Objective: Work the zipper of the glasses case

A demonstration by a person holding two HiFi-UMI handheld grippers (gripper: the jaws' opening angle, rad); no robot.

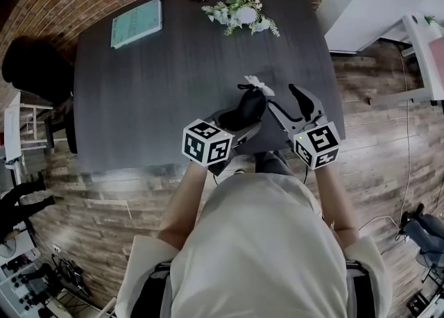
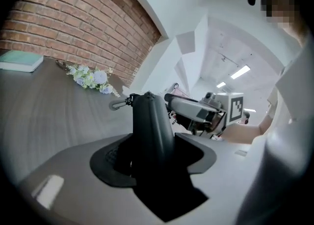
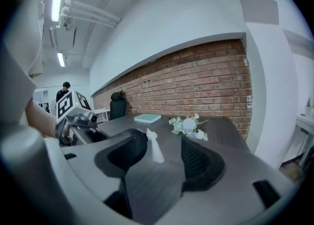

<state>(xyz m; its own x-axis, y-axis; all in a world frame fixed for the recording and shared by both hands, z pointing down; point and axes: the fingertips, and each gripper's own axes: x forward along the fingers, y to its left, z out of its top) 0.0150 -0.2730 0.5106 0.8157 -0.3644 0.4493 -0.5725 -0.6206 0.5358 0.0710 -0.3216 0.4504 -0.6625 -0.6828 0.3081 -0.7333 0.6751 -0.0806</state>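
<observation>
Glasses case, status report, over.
Left gripper shut on glasses case. Right gripper open, white tag between its jaws, unpinched. Flowers and book far back on table.

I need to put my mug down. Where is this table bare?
Bare: the table, its wide middle and near left, between the book and the near edge. Crowded: near right, round the glasses case; flowers at the far edge.

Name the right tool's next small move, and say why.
Probably close the right tool on the white tab: it stands between the open jaws, ungripped, while the left tool clamps the glasses case.
</observation>
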